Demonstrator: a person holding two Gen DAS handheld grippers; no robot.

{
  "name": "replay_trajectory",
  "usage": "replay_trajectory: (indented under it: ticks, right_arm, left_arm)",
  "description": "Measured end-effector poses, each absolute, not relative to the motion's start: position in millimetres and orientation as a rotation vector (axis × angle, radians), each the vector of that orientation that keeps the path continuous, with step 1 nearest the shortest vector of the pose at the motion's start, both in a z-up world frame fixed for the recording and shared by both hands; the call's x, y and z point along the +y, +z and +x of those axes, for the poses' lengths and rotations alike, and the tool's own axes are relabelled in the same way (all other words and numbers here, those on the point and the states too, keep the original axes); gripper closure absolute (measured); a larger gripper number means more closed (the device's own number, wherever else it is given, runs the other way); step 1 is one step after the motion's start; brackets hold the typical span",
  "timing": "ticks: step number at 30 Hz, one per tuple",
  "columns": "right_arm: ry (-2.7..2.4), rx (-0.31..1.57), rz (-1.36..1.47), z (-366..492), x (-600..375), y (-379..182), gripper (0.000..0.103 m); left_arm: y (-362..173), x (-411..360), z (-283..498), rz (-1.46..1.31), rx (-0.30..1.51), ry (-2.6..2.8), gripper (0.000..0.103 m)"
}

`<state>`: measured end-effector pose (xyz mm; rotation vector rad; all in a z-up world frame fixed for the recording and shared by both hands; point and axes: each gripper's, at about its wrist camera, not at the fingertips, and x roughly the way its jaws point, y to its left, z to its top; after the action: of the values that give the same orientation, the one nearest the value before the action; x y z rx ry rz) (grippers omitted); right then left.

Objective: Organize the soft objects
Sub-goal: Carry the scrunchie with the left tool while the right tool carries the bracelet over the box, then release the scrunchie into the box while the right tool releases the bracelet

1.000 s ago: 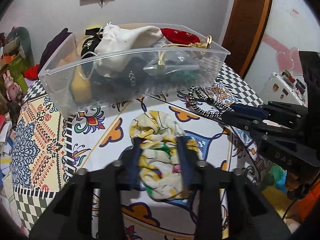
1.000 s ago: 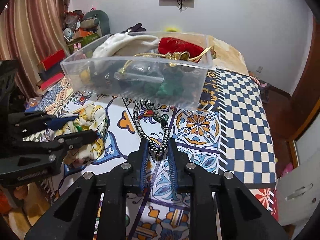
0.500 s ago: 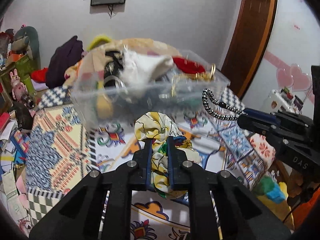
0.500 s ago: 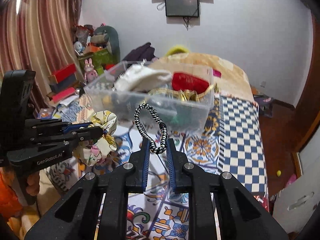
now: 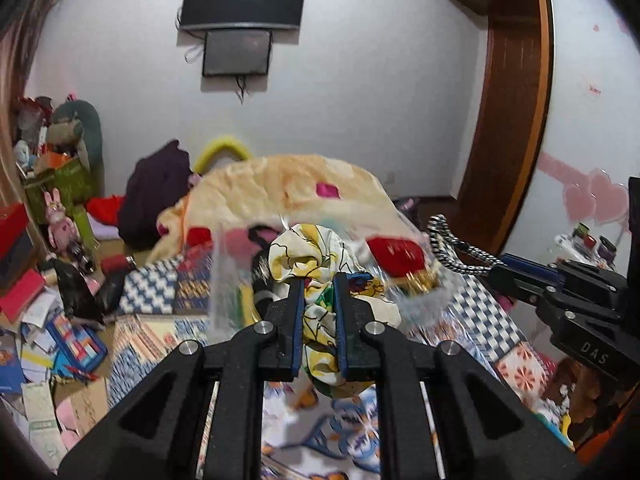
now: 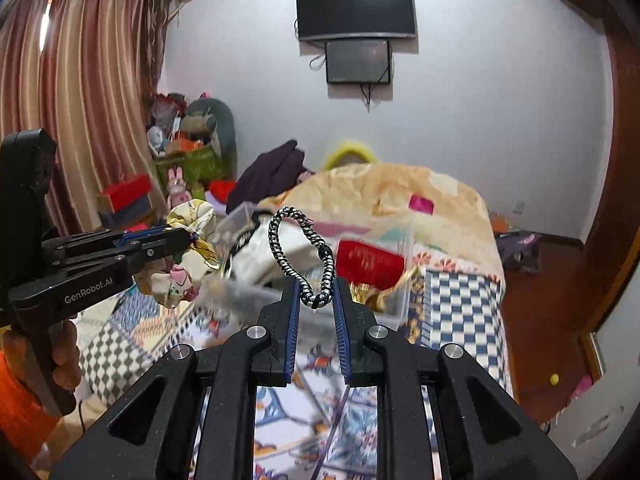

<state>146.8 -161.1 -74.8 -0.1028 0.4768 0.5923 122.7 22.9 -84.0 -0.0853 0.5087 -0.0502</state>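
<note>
My left gripper (image 5: pixel 317 280) is shut on a yellow and white patterned cloth (image 5: pixel 316 256), held in the air in front of the clear plastic bin (image 5: pixel 224 280). It also shows in the right wrist view (image 6: pixel 192 242), with the cloth (image 6: pixel 188 256) hanging from it. My right gripper (image 6: pixel 316 284) is shut on a black and white braided cord loop (image 6: pixel 304 256), held up before the bin (image 6: pixel 396 304). The cord (image 5: pixel 452 248) and right gripper (image 5: pixel 504 268) show at right in the left wrist view. The bin holds a red pouch (image 6: pixel 368 264) and other soft items.
The bin sits on a patterned tablecloth (image 6: pixel 460 308). A blanket-covered mound (image 6: pixel 380 196) lies behind it. Cluttered boxes and toys (image 5: pixel 52 216) fill the left side. A wooden door frame (image 5: pixel 512 120) stands at right.
Both grippers have risen from the table, lifting the cloth and the cord. The left gripper closed on the cloth. The views now look over the bin toward the wall.
</note>
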Motion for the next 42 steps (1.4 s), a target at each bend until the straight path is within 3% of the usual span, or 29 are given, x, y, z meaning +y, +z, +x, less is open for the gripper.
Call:
replay_trajectory:
  ticks: [11, 27, 33, 36, 38, 42]
  right_arm:
    - [0.560, 0.451, -0.078, 181.7, -140.3, -68.7, 0.088]
    - [0.580, 0.619, -0.174, 217.2, -98.5, -122.6, 0.086]
    - [0.574, 0.667, -0.187, 221.7, -99.3, -129.0, 0.079]
    - [0.575, 0.681, -0.189, 220.8, -102.3, -127.9, 0.077]
    - [0.578, 0.677, -0.185, 217.7, -105.7, -123.7, 0.068]
    - [0.572, 0.645, -0.182, 209.7, -113.2, -113.3, 0.060]
  left_arm:
    - [-75.9, 43.0, 161.9, -0.075, 0.472, 0.029, 0.090]
    - [-136.6, 45.0, 212.7, -0.080, 0.650, 0.031, 0.090]
    - [-142.8, 50.1, 210.2, -0.112, 0.683, 0.023, 0.074]
    - [-140.3, 53.0, 201.0, -0.126, 0.679, 0.019, 0.059]
    - [-137.1, 54.0, 194.1, -0.127, 0.667, 0.016, 0.051]
    - [-123.3, 50.4, 178.4, -0.114, 0.633, 0.010, 0.050]
